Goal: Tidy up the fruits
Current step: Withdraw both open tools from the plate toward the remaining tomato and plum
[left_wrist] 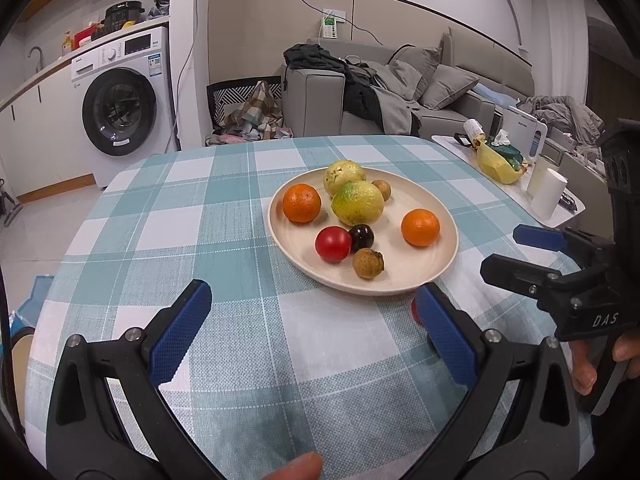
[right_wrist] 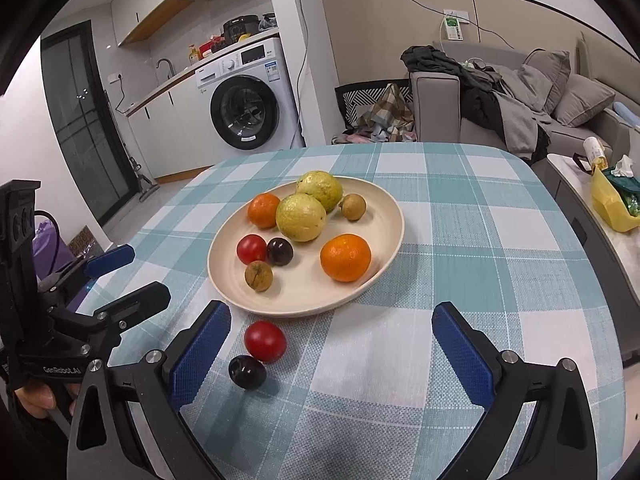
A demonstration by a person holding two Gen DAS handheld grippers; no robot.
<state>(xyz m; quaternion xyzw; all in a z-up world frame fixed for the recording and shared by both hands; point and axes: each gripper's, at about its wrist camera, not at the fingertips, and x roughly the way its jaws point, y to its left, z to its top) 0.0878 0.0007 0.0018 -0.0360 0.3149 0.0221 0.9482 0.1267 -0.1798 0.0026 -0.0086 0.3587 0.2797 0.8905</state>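
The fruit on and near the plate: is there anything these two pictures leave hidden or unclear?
- Red tomato on the cloth: in the left wrist view the left gripper finger hides nearly all of it.
- Dark plum beside it: absent from the left wrist view, likely behind that finger.
- Farther orange: in the right wrist view a green fruit partly covers it.
- Small brown fruits: too small to identify.
- Plate: its far rim sits behind the fruit.
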